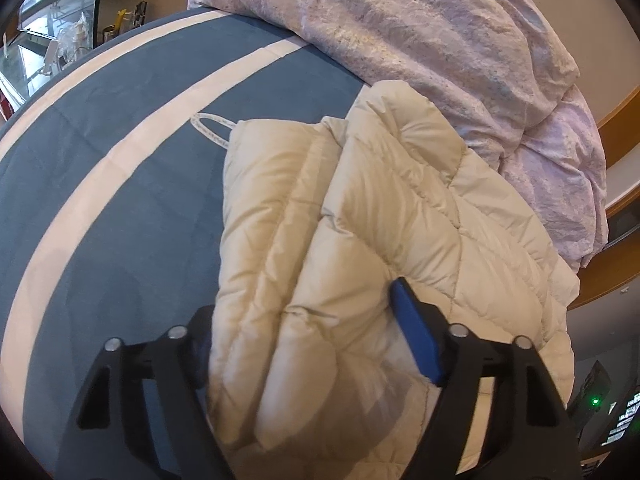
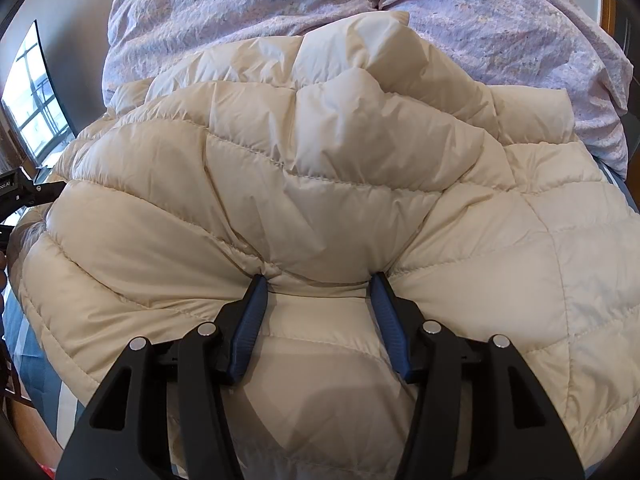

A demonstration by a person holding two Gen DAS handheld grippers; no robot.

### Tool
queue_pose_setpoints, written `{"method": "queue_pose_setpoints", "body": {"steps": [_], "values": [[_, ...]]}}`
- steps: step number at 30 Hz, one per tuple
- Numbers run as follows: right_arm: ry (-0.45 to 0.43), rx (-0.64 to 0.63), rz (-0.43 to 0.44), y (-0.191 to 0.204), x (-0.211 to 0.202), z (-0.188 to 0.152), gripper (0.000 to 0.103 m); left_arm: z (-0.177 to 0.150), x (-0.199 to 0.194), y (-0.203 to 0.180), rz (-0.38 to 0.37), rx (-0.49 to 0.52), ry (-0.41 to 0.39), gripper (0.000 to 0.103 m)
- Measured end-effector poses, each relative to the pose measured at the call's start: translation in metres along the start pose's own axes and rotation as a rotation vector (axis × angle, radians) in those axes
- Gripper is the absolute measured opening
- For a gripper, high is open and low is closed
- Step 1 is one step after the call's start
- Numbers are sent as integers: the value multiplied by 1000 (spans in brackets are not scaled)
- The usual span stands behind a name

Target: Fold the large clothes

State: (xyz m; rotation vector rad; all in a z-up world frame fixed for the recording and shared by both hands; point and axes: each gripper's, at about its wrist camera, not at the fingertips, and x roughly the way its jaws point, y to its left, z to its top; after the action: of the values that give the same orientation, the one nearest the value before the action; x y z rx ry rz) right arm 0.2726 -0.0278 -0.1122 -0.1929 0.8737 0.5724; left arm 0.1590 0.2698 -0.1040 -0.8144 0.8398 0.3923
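A cream quilted puffer jacket [image 1: 360, 208] lies folded on a blue bed sheet with cream stripes [image 1: 120, 128]. My left gripper [image 1: 304, 320] has thick folds of the jacket between its blue pads [image 1: 416, 336]; the left pad is hidden behind the fabric. In the right wrist view the jacket [image 2: 320, 152] fills the frame, bunched and puffed up. My right gripper [image 2: 318, 280] has a fold of the jacket pinched between its blue pads [image 2: 250, 328], the jaws held fairly wide by the bulk.
A rumpled lilac duvet [image 1: 440, 40] is piled at the far side of the bed, right behind the jacket [image 2: 280, 0]. A wooden bed frame [image 1: 616, 276] runs along the right. A window and shelf clutter [image 1: 60, 40] are at far left.
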Motion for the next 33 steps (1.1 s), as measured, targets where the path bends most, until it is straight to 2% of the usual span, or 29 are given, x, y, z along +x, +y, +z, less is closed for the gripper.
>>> {"method": "queue_pose_setpoints", "body": {"steps": [4,9,12,24,33], "values": [[0,-1,2,0,0,0,56,-1,-2,-2,-26,-2,-5,55],[0,-3,2,0,0,0,56,-2,-9,-7,-80,2,-16,27],[0,-3,2,1,0,-1,56,-1,-15,-13,-94,10,-32,21],[-7,-6,5,0,-1,-2,56,2,-31,-28,-122,38,-77,18],[-6,-5,5,0,-1,-3,56,0,-70,-84,-270,106,-141,17]]}}
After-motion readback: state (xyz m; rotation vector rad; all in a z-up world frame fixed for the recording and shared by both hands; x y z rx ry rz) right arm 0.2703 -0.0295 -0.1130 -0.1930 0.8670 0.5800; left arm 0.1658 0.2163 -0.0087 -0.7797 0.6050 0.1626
